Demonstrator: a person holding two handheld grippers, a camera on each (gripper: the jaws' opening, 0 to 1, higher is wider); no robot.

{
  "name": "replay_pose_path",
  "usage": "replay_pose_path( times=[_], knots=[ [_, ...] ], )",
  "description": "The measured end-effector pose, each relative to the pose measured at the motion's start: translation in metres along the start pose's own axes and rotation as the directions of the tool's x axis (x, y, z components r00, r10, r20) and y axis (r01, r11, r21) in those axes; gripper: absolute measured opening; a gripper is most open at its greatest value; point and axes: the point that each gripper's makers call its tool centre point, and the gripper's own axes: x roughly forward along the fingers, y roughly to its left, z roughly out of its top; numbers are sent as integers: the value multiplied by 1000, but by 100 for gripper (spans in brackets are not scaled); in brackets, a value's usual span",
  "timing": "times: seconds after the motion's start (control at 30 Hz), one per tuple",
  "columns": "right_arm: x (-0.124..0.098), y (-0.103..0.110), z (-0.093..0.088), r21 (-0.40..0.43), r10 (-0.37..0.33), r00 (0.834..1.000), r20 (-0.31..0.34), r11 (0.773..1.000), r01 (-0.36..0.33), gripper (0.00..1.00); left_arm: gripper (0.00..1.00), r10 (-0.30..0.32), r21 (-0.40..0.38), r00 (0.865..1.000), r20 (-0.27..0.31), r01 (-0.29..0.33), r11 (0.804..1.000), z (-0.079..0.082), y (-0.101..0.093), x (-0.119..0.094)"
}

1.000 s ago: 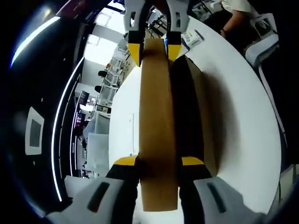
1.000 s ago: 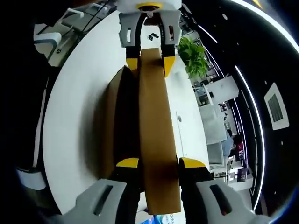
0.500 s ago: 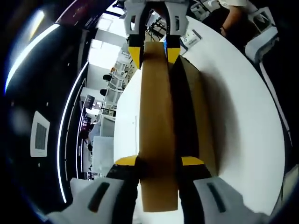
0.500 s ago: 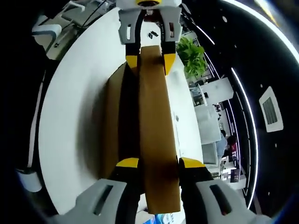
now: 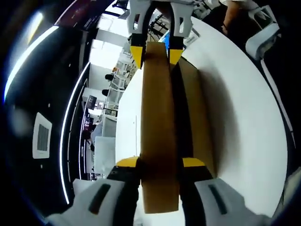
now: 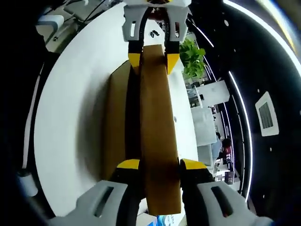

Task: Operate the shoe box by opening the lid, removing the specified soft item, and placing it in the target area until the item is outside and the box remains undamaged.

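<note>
Two grippers share one brown cardboard lid [image 5: 159,127], each clamped on an opposite short end, so the lid's long axis runs straight from one set of jaws to the other. In the left gripper view our left gripper [image 5: 160,165] bites the near end at the bottom centre of the frame, while the right gripper [image 5: 155,52] pinches the far end at the top. The lid is a flat, matte, stiff panel tilted up off the shoe box [image 5: 197,122], whose dark interior opens as a narrow gap just right of it; we cannot make out the soft item inside. We judge both hands equally near, so the coming lift turns on raising both ends evenly. The box sits on a smooth white round bench [image 5: 249,122].
</note>
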Motion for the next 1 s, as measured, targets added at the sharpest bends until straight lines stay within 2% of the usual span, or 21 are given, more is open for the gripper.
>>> replay_pose_path(
  times=[0.3, 0.6, 0.87, 1.0],
  knots=[
    [1, 9, 1, -19, -35, 999, -5, 999, 35, 31, 33, 8, 4, 1000, -7, -8, 1000, -1, -8, 0],
    [1, 15, 0, -25, -68, 998, 7, 997, 68, 31, 33, 43, 20, 999, -10, -43, 999, -2, -12, 0],
    [-1, 13, 2, -21, -69, 997, 16, 997, 70, 31, 33, 28, 95, 999, -41, -24, 995, 0, -14, -6],
    [1, 14, 2, -28, -69, 998, 16, 997, 69, 31, 32, 26, 109, 999, -38, -22, 994, 2, -16, -11]
  ],
)
